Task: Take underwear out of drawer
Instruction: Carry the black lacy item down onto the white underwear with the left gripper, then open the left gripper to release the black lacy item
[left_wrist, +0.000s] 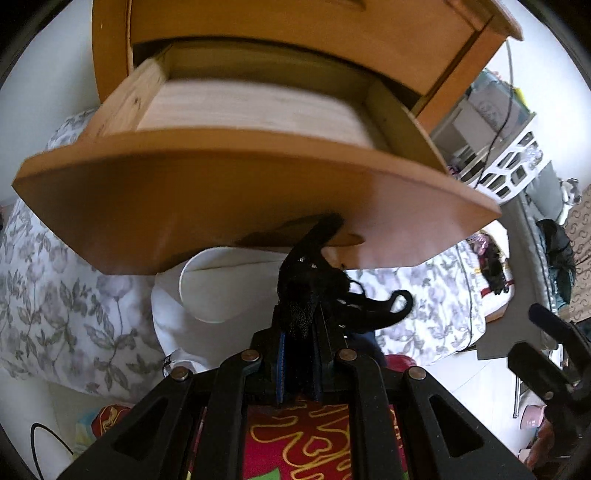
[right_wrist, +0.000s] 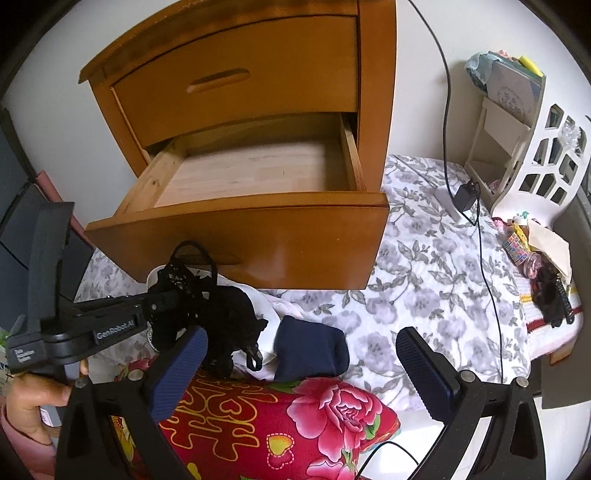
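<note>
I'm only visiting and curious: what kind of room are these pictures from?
Most likely a bedroom: a wooden nightstand with its lower drawer pulled open stands beside a bed with a grey floral bedspread, with a red flowered cushion nearby.

The left gripper (left_wrist: 299, 325) points steeply down, its jaws closed tight on black underwear (left_wrist: 325, 291) that bunches out past the fingertips. In the right wrist view a hand (right_wrist: 29, 406) grips its handle at the lower left, thumb across the front. The right gripper (right_wrist: 301, 354) also tilts down, its blue-padded fingers (right_wrist: 181, 369) spread wide apart with nothing between them.
</note>
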